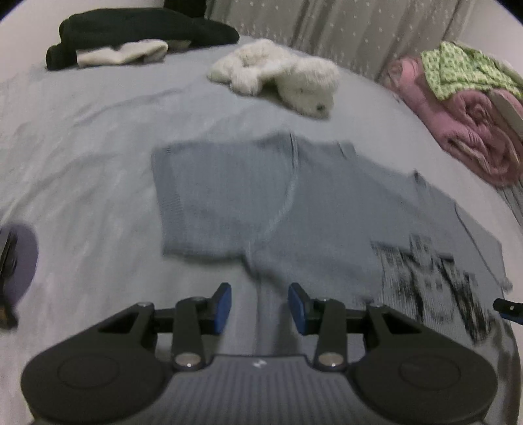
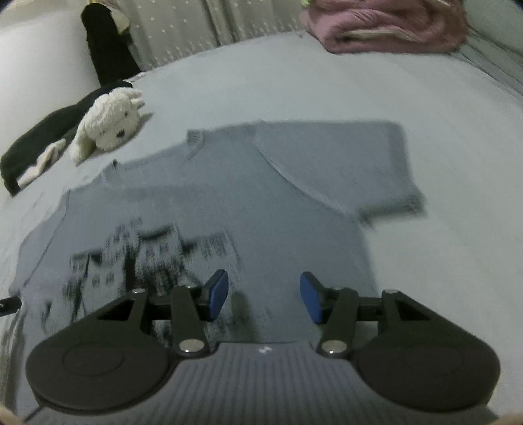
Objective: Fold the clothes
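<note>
- We see the grey T-shirt (image 2: 228, 202) lying flat on the bed (image 2: 294, 91), collar toward the stuffed dog (image 2: 109, 126), sleeves spread sideways.
- Our left gripper (image 1: 260, 307) hangs partly open, empty, over its edge.
- Our right gripper (image 2: 264, 296) gapes wider, empty, above the print.

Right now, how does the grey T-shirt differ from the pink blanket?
The T-shirt lies spread flat on the bed; the blanket is folded into a thick bundle. The T-shirt is grey-blue with a dark print; the blanket is plain pink. The T-shirt is close to the cameras, the blanket at the far edge. Both rest on the bed.
</note>
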Motion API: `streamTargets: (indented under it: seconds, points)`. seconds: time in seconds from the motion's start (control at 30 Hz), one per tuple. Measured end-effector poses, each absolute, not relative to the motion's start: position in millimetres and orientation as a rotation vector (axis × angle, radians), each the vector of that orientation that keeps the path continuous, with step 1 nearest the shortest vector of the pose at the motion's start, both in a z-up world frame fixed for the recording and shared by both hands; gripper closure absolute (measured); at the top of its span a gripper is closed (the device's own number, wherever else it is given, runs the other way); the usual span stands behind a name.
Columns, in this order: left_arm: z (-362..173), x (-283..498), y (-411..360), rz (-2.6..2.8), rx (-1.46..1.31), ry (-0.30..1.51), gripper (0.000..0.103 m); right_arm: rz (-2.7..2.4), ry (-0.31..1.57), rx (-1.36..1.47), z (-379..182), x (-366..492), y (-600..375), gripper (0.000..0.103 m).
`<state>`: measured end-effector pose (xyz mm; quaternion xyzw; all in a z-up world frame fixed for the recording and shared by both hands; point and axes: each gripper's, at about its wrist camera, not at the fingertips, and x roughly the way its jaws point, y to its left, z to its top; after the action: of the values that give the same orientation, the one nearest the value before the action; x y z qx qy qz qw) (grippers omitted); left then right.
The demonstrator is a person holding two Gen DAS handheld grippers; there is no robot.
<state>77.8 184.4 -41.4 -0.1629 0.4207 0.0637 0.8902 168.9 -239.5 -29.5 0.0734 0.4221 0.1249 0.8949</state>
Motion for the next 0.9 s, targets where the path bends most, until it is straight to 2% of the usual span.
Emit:
streamTargets:
  seconds: [0.57, 0.73, 0.9]
  points:
    - [-52, -43, 156, 0.052, -0.383, 0.949, 0.067, 0.254, 0.985, 0.232, -35, 32, -291, 0.052]
    - [-55, -69, 158, -0.015, -0.423, 0.965, 0.068, 0.310, 0.999, 0.394, -39, 0, -312, 0.052]
    - [-62, -90, 171, -0.087, -0.559, 0.976, 0.074, 0.371, 1.021, 0.601, -48, -18, -332, 0.052]
